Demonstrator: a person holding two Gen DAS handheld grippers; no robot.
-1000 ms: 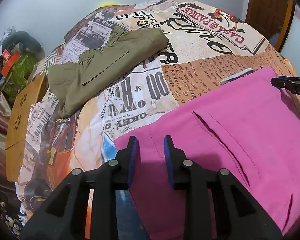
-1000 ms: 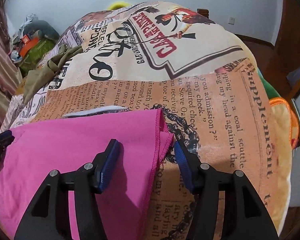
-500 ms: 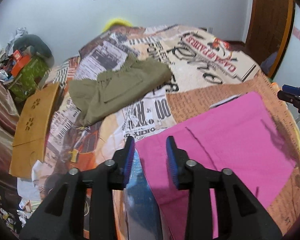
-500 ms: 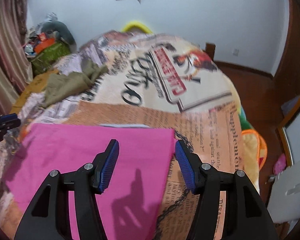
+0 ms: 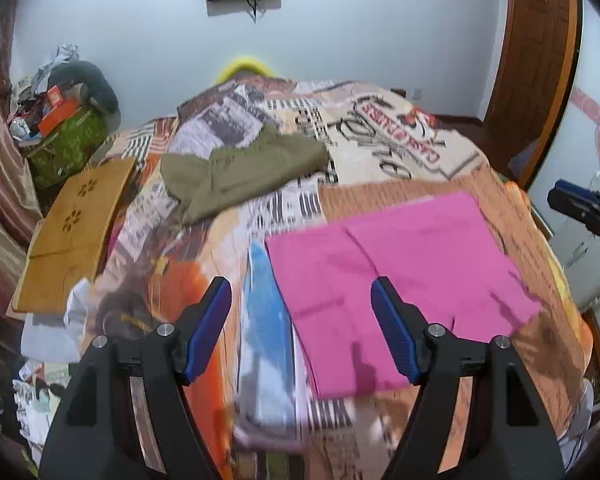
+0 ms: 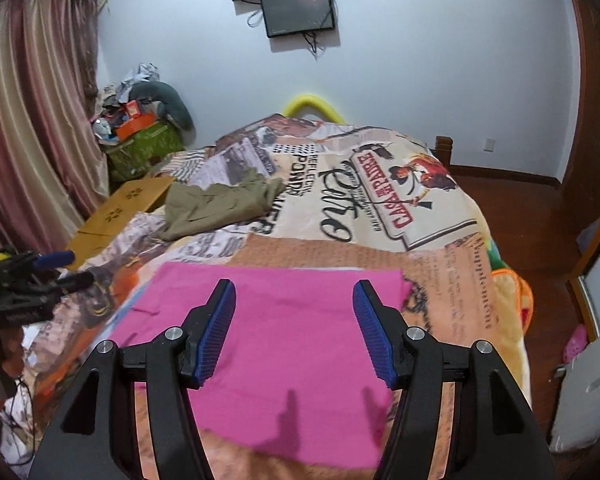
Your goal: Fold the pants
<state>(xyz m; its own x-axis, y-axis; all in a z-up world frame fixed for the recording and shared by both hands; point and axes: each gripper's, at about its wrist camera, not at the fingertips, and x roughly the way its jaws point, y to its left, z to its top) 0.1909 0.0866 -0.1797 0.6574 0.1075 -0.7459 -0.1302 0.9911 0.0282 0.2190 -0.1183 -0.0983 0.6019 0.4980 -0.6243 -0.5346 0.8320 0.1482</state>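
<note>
The pink pants (image 5: 404, 264) lie folded flat as a rectangle on the near part of the bed; they also show in the right wrist view (image 6: 284, 336). My left gripper (image 5: 302, 322) is open and empty, held above the pants' left edge. My right gripper (image 6: 294, 322) is open and empty, held above the pants' middle. The right gripper shows at the right edge of the left wrist view (image 5: 584, 208), and the left gripper shows at the left edge of the right wrist view (image 6: 36, 272).
Olive green pants (image 5: 244, 168) lie folded further back on the printed bedspread (image 5: 400, 136). A wooden board (image 5: 76, 224) rests at the bed's left side. A cluttered green box (image 6: 144, 144), a curtain (image 6: 28, 132) and a wall screen (image 6: 296, 8) stand behind. A door (image 5: 536, 64) is at right.
Both grippers have lifted up and back from the pink pants. The left gripper's jaws have opened wide; the right stayed open. The pants stay flat on the bed.
</note>
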